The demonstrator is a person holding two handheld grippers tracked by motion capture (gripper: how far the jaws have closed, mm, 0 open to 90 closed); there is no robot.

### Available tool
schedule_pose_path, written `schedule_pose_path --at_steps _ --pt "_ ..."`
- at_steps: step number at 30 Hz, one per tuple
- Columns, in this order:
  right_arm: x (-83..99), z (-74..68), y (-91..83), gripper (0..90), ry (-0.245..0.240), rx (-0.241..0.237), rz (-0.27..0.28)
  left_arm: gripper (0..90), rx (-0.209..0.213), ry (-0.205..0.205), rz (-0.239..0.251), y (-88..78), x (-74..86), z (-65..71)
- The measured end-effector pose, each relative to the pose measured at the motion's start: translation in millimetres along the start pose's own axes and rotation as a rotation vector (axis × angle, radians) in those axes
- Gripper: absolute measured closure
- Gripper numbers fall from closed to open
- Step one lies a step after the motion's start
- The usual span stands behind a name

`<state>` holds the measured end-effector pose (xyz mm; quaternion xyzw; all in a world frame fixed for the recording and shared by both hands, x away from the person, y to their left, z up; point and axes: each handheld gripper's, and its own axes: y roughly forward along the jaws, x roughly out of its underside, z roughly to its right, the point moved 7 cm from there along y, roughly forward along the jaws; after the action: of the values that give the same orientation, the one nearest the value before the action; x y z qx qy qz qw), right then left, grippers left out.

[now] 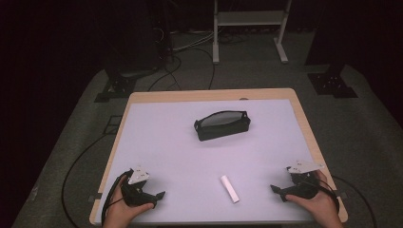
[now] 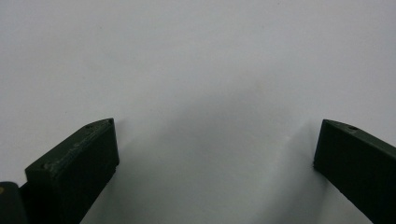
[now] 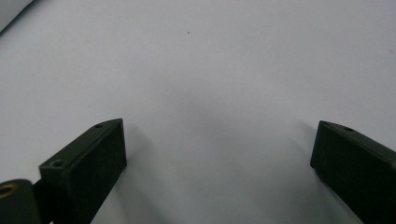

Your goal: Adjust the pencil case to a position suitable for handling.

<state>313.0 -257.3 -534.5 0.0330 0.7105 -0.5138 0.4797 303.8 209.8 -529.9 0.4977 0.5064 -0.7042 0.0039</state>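
At the near edge of the pale lavender-topped table with a light wooden rim (image 1: 119, 124), your two hands each rest with a black two-jaw gripper. Your left gripper (image 1: 161, 194) sits at about seven o'clock on the tabletop, its jaws pointing toward three o'clock; in the left gripper view its own jaws stand wide apart over bare table surface, with nothing between them (image 2: 215, 154). Your right gripper (image 1: 275, 190) sits at about five o'clock, jaws pointing toward nine o'clock, so the two face each other across the near part of the table; in the right gripper view its jaws are likewise spread wide and hold nothing, just plain tabletop between them (image 3: 217, 154). Between the two grippers, a little nearer your right one and apart from both, lies a small white cylindrical stick (image 1: 229, 188), flat on the table, its long axis running roughly from eleven to five o'clock. Farther off, just past the table's middle toward twelve o'clock, a black fabric pencil pouch with a grey mesh top panel (image 1: 222, 125) sits alone, well apart from the stick and both grippers. Beyond the table, at twelve o'clock, black cables (image 1: 180, 66) trail across the grey carpeted floor (image 1: 361, 128) toward a white metal frame stand (image 1: 249, 28).
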Motion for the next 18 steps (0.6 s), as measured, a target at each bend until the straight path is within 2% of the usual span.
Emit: schedule_pose_path --at_steps 10,12,14,16,18 --pt "-0.2 -0.3 -0.7 4.8 0.015 0.014 0.004 0.0 -0.004 0.005 0.002 -0.1 0.2 0.2" --pt "-0.5 0.2 -1.3 7.5 0.022 0.022 0.01 0.0 -0.004 0.005 0.002 -0.1 0.2 0.2" --pt "-0.6 0.9 -3.3 13.9 0.036 0.041 0.018 0.0 -0.004 0.006 0.003 -0.1 0.3 0.2" --pt "-1.9 2.3 -6.0 26.1 0.039 0.049 0.029 0.0 -0.004 0.005 0.003 -0.1 0.2 0.2" --pt "-3.9 3.0 -6.1 29.4 0.042 0.048 0.032 0.0 -0.003 0.004 0.003 0.0 0.2 0.2"
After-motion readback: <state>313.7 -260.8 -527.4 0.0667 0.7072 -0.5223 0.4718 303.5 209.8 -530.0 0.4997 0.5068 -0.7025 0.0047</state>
